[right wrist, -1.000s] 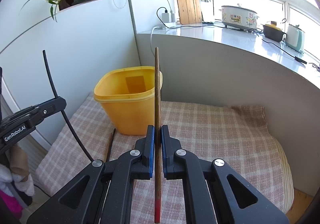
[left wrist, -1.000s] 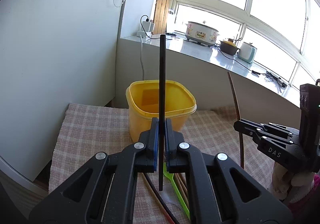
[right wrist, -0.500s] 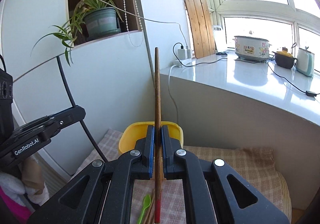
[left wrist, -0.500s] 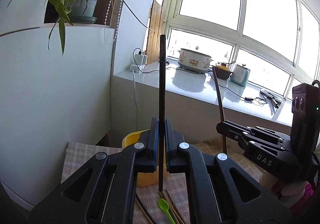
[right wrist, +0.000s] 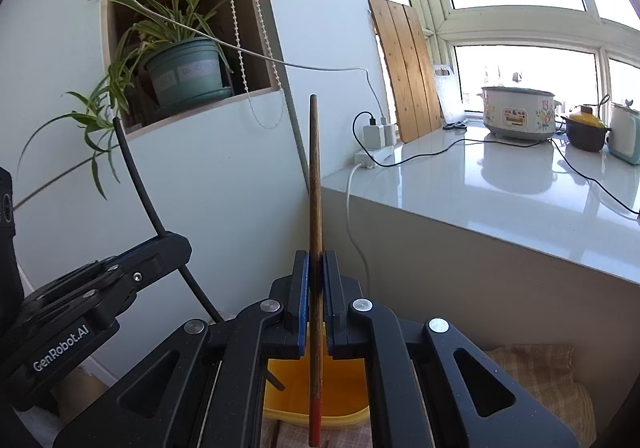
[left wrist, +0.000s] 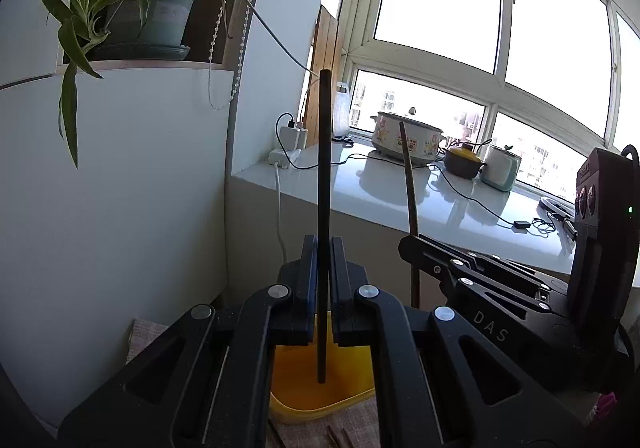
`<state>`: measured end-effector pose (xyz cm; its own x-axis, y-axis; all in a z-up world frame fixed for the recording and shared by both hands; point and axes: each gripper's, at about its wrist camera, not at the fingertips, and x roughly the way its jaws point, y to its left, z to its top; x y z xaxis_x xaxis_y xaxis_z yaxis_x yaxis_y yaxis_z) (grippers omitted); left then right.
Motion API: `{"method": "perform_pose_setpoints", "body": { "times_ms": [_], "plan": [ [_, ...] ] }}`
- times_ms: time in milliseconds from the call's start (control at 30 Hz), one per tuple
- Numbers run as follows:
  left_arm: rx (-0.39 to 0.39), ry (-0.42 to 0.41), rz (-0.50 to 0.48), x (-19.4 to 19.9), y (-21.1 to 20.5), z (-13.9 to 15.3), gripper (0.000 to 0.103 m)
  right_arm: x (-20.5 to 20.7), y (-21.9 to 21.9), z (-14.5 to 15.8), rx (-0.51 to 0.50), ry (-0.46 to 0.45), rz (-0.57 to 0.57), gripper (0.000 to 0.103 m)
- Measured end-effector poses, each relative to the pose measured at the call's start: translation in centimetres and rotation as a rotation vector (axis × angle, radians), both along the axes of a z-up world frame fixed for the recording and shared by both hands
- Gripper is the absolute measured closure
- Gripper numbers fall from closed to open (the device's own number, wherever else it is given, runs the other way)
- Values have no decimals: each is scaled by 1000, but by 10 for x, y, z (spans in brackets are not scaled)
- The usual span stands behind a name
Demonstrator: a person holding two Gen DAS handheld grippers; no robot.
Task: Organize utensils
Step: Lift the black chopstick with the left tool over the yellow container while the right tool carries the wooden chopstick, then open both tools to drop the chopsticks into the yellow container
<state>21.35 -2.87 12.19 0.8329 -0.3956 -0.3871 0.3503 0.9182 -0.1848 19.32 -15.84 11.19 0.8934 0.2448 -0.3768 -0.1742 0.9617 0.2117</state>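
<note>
My left gripper (left wrist: pixel 320 248) is shut on a black chopstick (left wrist: pixel 323 168) held upright, its lower end over the yellow tub (left wrist: pixel 320 388). My right gripper (right wrist: pixel 315 264) is shut on a brown wooden chopstick (right wrist: pixel 315 176) with a red lower end, also upright over the yellow tub (right wrist: pixel 336 392). In the left wrist view the right gripper (left wrist: pixel 412 244) and its brown chopstick (left wrist: pixel 410 184) are just to the right. In the right wrist view the left gripper (right wrist: pixel 176 244) and the black chopstick (right wrist: pixel 136 180) are at left.
A checked cloth (right wrist: pixel 536 368) covers the table under the tub; a few more sticks (left wrist: pixel 336 438) lie on it in front of the tub. A white counter (right wrist: pixel 500 184) with a cooker (right wrist: pixel 518 112), pots and cables is behind. A potted plant (right wrist: pixel 184 72) stands on a shelf at left.
Both grippers have risen and moved forward over the yellow tub, each keeping its chopstick upright. The tub now shows low between the fingers instead of ahead.
</note>
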Motion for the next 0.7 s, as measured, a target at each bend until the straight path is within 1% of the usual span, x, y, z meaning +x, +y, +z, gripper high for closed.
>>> {"method": "perform_pose_setpoints", "body": {
  "times_ms": [67,167,267,367,533,633,700],
  "plan": [
    [18,12,2,7,-4,-8,100,10,1,-6,-4,1,-13,98],
    [44,30,-4,16,-11,-20,100,26,-3,-20,16,32,-26,98],
    [81,49,-19,23,-21,-35,100,38,-6,-35,4,65,-46,98],
    [91,77,-32,27,-25,-49,100,45,-10,-49,12,94,-50,98],
    [112,109,-43,30,-28,-67,100,45,-9,-61,-7,120,-44,98],
    [113,117,-44,28,-27,-73,100,42,-7,-64,-22,122,-42,98],
    [109,126,-47,28,-25,-74,100,40,-8,-65,-15,127,-40,98]
  ]
}}
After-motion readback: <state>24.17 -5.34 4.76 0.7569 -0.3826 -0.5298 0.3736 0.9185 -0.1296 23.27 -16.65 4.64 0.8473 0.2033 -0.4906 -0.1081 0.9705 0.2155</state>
